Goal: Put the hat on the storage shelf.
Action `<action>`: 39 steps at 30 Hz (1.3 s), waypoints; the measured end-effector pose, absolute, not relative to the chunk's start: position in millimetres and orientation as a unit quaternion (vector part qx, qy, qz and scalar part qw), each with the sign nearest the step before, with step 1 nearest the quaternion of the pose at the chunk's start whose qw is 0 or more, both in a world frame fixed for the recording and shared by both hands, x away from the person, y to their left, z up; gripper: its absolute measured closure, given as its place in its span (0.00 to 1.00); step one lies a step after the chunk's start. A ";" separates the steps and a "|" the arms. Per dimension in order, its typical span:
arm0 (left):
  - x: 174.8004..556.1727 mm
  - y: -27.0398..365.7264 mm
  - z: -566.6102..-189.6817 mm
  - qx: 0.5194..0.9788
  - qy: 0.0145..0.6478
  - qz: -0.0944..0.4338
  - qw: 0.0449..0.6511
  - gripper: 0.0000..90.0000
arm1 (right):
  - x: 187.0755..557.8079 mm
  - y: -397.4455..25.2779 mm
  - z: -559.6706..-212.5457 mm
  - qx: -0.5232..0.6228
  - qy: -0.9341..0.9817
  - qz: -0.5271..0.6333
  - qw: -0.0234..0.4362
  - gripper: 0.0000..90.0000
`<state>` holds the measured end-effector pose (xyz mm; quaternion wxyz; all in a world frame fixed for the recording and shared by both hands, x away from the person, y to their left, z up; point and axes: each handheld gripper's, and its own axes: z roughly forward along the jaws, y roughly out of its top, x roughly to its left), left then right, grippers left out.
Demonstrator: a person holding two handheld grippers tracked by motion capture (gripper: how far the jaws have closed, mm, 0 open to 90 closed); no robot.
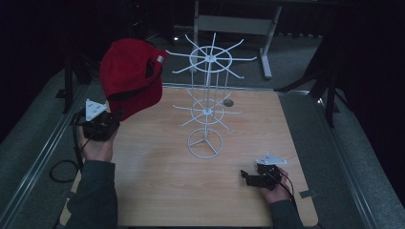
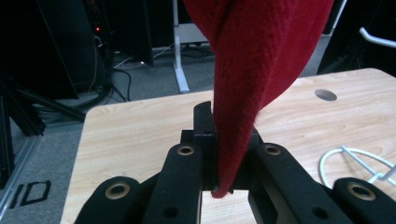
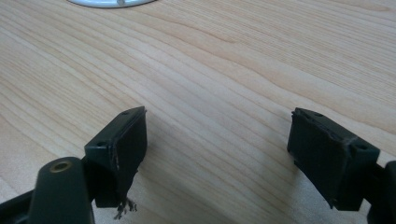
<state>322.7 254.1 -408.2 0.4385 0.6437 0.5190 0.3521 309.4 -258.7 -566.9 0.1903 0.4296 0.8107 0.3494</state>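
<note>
Wooden tabletop (image 1: 157, 181) below, white wire rack (image 1: 208, 102) standing upright at its middle. Up at the left edge, the red cap (image 1: 129, 76) hangs in the air, lifted clear of the wood, its fabric pinched tight in the left claw (image 2: 219, 149), jaws closed on it. Down at the right, the right claw (image 3: 217, 140) sits low over bare wood, jaws spread wide, holding nothing.

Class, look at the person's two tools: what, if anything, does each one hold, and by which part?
The left tool is shut on the red cap, pinching its lower edge. The right tool is open over the table and holds nothing.
</note>
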 end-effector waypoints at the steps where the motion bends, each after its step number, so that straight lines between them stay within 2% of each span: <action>1: 322.8 254.0 -406.5 0.643 0.519 0.353 0.440 0.96 | 309.4 -258.8 -566.9 0.430 0.811 0.349 0.191 0.22; 39: 323.7 237.9 -347.7 0.620 0.507 0.367 0.474 0.96 | 309.4 -258.7 -566.8 0.430 0.811 0.349 0.190 0.22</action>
